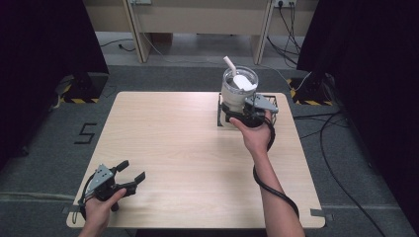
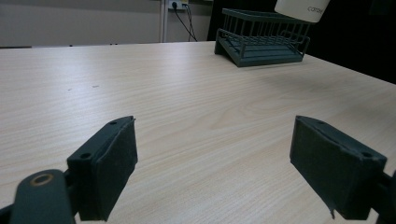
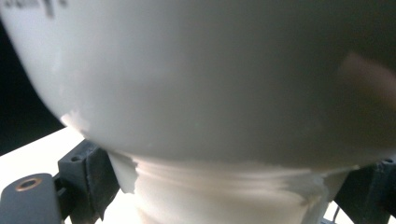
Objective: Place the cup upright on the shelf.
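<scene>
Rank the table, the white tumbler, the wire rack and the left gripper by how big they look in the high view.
1. table, by far the largest.
2. white tumbler.
3. wire rack and left gripper: unsure. The tumbler and right gripper hide most of the rack, and the left gripper sits nearer the camera.
</scene>
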{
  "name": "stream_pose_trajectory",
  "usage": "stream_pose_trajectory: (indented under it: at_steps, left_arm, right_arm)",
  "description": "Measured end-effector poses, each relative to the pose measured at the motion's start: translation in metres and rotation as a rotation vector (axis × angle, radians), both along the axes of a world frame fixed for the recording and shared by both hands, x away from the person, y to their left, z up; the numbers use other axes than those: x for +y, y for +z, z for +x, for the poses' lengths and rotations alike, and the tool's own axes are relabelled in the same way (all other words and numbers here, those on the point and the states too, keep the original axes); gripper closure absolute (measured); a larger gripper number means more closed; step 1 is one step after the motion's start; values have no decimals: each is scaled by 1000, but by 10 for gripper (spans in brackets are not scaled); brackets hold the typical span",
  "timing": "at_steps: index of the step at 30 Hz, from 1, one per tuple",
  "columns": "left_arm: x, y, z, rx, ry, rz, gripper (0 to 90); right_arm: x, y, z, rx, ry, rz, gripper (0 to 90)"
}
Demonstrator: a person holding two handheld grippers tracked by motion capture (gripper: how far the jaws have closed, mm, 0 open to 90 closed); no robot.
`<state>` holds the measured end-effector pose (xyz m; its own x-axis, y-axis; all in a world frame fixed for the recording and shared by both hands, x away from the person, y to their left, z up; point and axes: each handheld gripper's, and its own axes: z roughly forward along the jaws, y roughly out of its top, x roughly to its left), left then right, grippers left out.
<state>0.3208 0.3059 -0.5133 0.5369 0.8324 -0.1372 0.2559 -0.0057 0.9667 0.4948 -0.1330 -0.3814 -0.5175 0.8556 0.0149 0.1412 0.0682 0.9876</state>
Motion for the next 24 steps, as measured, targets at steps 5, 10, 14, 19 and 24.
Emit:
stream_pose_trajectory:
  at_steps: [5, 10, 14, 19, 24]
  left_arm:
    - [0, 0, 0, 1, 3, -4, 144]
    - [0, 0, 0, 1, 4, -3, 143]
    - [1, 0, 0, 2, 6, -4, 144]
    - [1, 0, 0, 3, 8, -4, 144]
    - [1, 0, 0, 5, 9, -3, 144]
  right_arm:
    - [-6, 5, 4, -3, -19, -1, 103]
    - [-12, 10, 9, -4, -35, 6, 103]
    - [-16, 14, 13, -9, -48, 9, 103]
    - [-21, 18, 17, -9, -65, 9, 104]
    - [-26, 22, 22, -7, -77, 11, 104]
